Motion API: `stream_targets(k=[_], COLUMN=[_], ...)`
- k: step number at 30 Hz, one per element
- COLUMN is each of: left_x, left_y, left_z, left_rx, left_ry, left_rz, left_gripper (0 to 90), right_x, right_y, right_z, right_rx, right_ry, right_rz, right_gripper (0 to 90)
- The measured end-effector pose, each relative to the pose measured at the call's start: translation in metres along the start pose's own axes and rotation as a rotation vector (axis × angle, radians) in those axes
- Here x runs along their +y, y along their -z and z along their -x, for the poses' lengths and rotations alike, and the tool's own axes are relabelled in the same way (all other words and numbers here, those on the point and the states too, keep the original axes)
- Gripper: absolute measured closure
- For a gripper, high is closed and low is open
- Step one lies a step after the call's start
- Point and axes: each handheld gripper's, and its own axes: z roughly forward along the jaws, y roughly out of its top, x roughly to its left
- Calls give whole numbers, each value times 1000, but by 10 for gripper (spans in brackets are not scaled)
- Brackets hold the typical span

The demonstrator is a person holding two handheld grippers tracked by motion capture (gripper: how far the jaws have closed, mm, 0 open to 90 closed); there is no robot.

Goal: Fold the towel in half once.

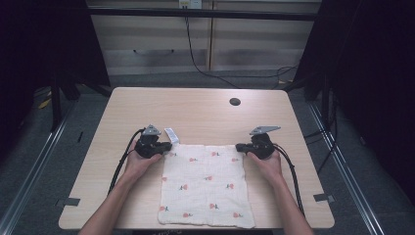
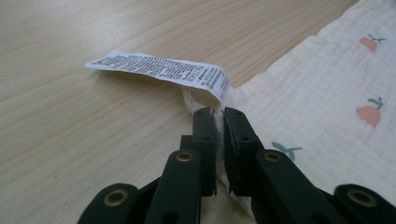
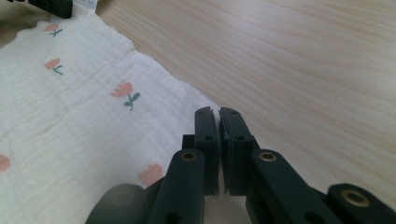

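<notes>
A cream cloth [image 1: 203,183] printed with small pink flowers lies flat on the near half of the wooden table [image 1: 195,107]. A white care label [image 1: 172,135] sticks out from its far left corner. My left gripper [image 1: 169,146] is at that corner. In the left gripper view its jaws [image 2: 218,112] are shut on the cloth's edge [image 2: 327,84], just below the label [image 2: 159,68]. My right gripper [image 1: 238,146] is at the far right corner. In the right gripper view it [image 3: 218,111] is shut on the corner of the cloth [image 3: 70,116].
A dark round cable hole [image 1: 235,102] sits in the tabletop behind the right gripper. Bare wood spans the far half of the table. Beyond the far edge stand pale cabinets [image 1: 205,44], with cables on the floor. The cloth's near edge lies close to the table's front edge.
</notes>
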Motion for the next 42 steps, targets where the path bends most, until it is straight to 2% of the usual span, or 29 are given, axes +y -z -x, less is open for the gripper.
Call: stream_targets(k=[1, 4, 7, 13, 15, 17, 19, 24, 27, 36, 42], left_x=[-1, 0, 4, 7, 9, 12, 14, 16, 19, 30, 41], left_y=[0, 2, 10, 18, 20, 22, 26, 37, 44, 59, 67], left_z=[-2, -6, -9, -10, -10, -9, -11, -14, -10, -3, -7], left_rx=[-14, -35, -54, -59, -67, -58, -80, -89, -77, -95, -74], left_ry=[21, 47, 59, 59, 57, 33, 48, 64, 36, 37, 40], left_rz=[7, 26, 66, 96, 111, 115, 132, 173, 177, 240, 258], left_gripper=[845, 847, 848, 847, 847, 847, 847, 846, 846, 847, 847], right_x=[0, 0, 1, 5, 9, 12, 15, 20, 23, 42, 51], right_y=[0, 0, 0, 9, 15, 20, 24, 32, 36, 46, 49], right_z=[0, 0, 0, -1, -4, -7, -7, -6, -8, -11, -8], right_rx=[0, 2, 11, 14, 14, 11, 17, 20, 27, 16, 18], right_ry=[0, -9, -2, -11, 2, 13, 9, 2, 2, 32, 12], right_rz=[-1, 4, 8, 46, 59, 73, 96, 129, 150, 164, 185], right_gripper=[866, 865, 866, 866, 866, 866, 866, 866, 866, 867, 867])
